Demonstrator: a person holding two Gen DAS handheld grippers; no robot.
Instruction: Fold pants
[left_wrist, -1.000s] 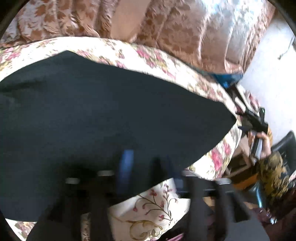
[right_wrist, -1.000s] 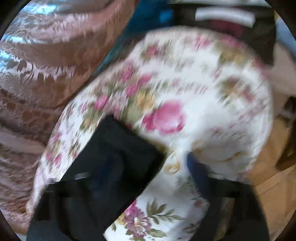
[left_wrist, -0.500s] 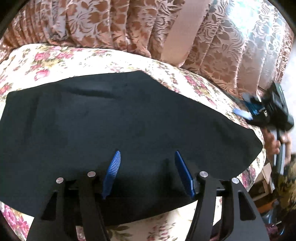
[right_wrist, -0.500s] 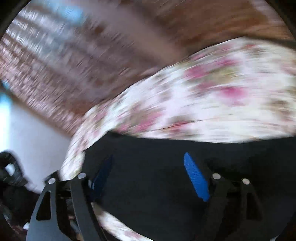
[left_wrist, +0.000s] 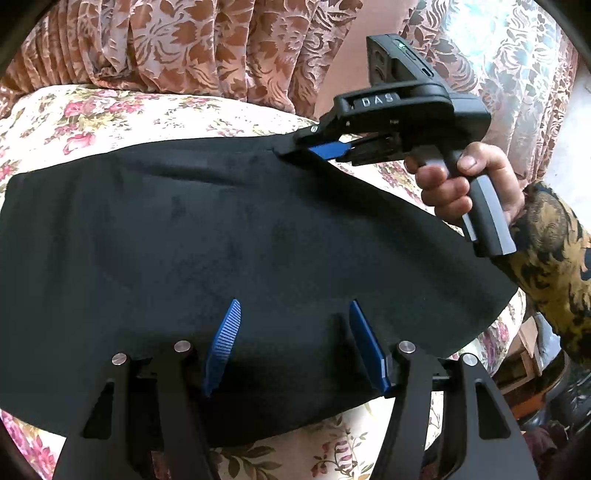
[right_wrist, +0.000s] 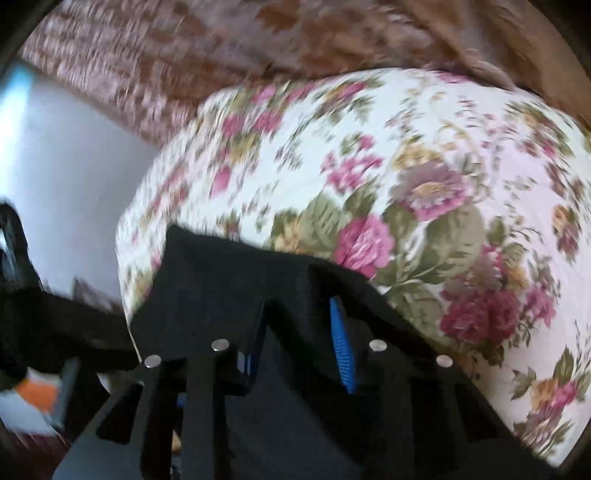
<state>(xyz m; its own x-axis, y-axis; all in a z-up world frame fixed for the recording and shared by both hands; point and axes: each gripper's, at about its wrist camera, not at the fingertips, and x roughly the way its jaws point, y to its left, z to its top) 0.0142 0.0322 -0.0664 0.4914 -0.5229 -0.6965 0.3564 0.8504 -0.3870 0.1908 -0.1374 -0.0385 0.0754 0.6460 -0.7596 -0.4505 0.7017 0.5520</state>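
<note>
The black pants (left_wrist: 221, 251) lie spread flat on a floral-covered surface (left_wrist: 92, 114). My left gripper (left_wrist: 293, 314) is open, its blue fingers (left_wrist: 225, 336) over the near edge of the cloth. My right gripper (left_wrist: 314, 147) shows in the left wrist view at the far edge of the pants, its blue pads closing on a raised corner. In the blurred right wrist view the right gripper (right_wrist: 299, 314) has black cloth (right_wrist: 236, 273) bunched between its narrowed fingers (right_wrist: 340, 343).
Patterned brown curtains (left_wrist: 184, 44) hang behind the surface. A hand in a patterned sleeve (left_wrist: 546, 251) holds the right gripper. Furniture and clutter (left_wrist: 532, 376) stand off the right edge. A pale wall (right_wrist: 66, 155) shows in the right wrist view.
The right gripper swung in from the right side to the far edge of the pants and closed on a corner there. The left gripper stayed open over the near edge.
</note>
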